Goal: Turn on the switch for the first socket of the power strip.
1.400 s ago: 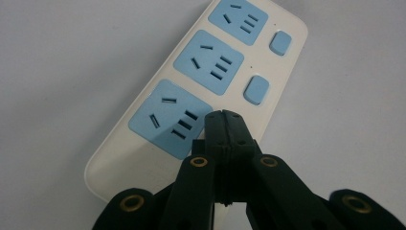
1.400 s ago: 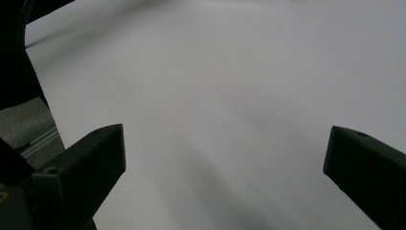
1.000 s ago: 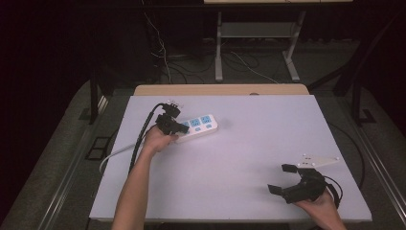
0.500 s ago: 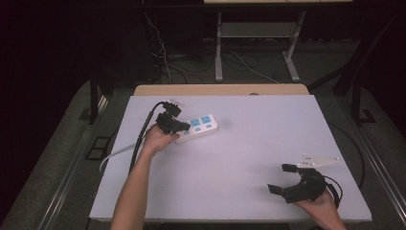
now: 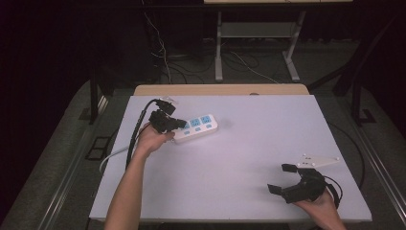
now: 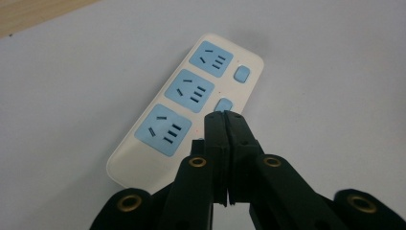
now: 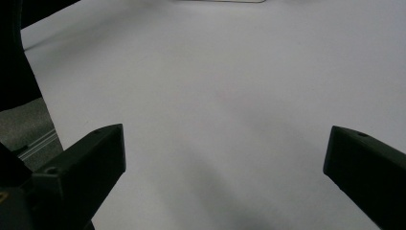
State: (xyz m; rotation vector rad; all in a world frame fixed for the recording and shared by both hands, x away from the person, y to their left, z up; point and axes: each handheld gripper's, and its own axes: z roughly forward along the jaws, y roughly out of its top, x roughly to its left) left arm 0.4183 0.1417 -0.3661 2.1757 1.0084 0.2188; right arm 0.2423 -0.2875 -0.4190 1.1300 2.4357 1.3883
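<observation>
Jaws pressed together and empty, the left gripper (image 6: 225,117) hovers over the middle switch of the power strip (image 6: 191,108), whose long axis runs away from it; the right gripper (image 5: 291,179), jaws wide apart, rests well apart.

Power strip (image 5: 196,128) lies on table's (image 5: 249,158) far-left part.

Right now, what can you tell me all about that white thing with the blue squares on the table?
It's a power strip, cream-white and looks like plastic, long with rounded corners. It has three light-blue socket faces in a row, each with dark slots, and small blue buttons beside them. It lies flat and slanted on the white table, near the far left. The left gripper has its jaws shut together right over a button; whether it touches can't be told.
</observation>
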